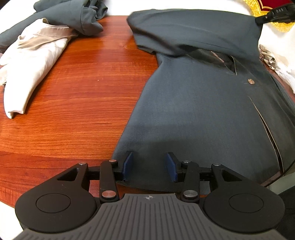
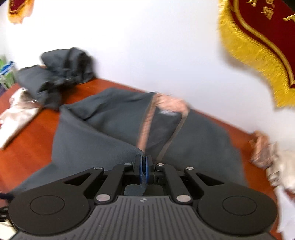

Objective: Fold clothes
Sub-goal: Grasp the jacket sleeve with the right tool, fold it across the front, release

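Two tongs work on one dark grey jacket (image 1: 193, 103) that lies spread over the reddish wooden bench (image 1: 77, 92), filling the centre and right of the left wrist view. The left tongs (image 1: 149, 166) are spread, their blue pads (image 1: 129, 163) resting at either side of a stretch of the jacket's near hem at the bottom centre of the frame, gripping nothing. The right tongs (image 2: 144, 170) are pressed together on a raised edge of the same jacket (image 2: 114, 133), lifting a fold so that the pale lining (image 2: 147, 120) shows along the opened front; that view is blurred, so finer detail cannot be told.

At the upper left of the left wrist view lie a cream garment (image 1: 35, 61) and a crumpled grey garment (image 1: 73, 16), well apart from the jacket. A red banner with gold fringe (image 2: 258, 40) hangs on the wall at the upper right of the right wrist view.

The jacket looks like a woven, lined cloth: soft and limp, yet with some body, so it would likely sag between two holds and drag on the polished wood rather than slide freely. The lining may be slicker than the shell. A sound hold would probably be at hems, seams or the front edge, where layers are doubled, with both tongs sharing the load. The small brown button (image 1: 251, 80) is best avoided.
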Motion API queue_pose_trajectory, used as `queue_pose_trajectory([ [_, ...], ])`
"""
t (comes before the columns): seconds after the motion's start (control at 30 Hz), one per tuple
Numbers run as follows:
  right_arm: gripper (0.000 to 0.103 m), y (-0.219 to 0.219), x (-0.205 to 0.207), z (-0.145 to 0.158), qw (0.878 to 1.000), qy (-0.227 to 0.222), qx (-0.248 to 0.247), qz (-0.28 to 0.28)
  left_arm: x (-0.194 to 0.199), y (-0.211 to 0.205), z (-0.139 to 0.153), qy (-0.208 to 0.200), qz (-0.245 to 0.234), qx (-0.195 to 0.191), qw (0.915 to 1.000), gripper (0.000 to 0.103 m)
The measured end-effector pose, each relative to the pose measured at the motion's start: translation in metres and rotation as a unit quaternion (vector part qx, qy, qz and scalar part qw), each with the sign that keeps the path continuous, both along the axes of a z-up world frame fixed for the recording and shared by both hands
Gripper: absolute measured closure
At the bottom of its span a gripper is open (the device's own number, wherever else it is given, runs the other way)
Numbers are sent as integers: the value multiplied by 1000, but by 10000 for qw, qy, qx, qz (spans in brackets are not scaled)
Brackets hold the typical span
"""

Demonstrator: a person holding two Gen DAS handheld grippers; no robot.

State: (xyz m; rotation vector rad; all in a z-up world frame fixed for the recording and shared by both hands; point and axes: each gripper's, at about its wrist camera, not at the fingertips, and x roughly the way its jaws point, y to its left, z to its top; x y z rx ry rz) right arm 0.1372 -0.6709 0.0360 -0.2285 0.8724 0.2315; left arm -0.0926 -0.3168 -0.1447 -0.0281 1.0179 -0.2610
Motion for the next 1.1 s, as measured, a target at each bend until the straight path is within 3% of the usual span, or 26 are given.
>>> queue_pose_trajectory([
  [0.2, 99, -58, 71, -13, 9985, 100, -410, -339, 1, -13, 2, 58, 227, 269, 9994, 59],
  [0.4, 99, -102, 133, -50, 9967, 301, -585, -469, 5, -25, 2, 137, 333, 609, 9975, 56],
  [0.57, 99, -129, 173, -83, 9952, 468, -630, -578, 12, -28, 2, 282, 567, 663, 9958, 55],
  [0.87, 98, -141, 203, -134, 9945, 655, -536, -611, 18, -30, 1, 415, 811, 733, 9931, 53],
  [0.9, 96, -140, 205, -139, 9947, 652, -525, -599, 19, -30, 0, 430, 832, 735, 9929, 53],
  [1.0, 78, -141, 207, -143, 9948, 620, -364, -715, 21, -32, 1, 450, 855, 739, 9926, 53],
  [1.1, 76, -145, 202, -135, 9948, 584, -216, -803, 22, -32, 1, 465, 840, 740, 9926, 52],
])
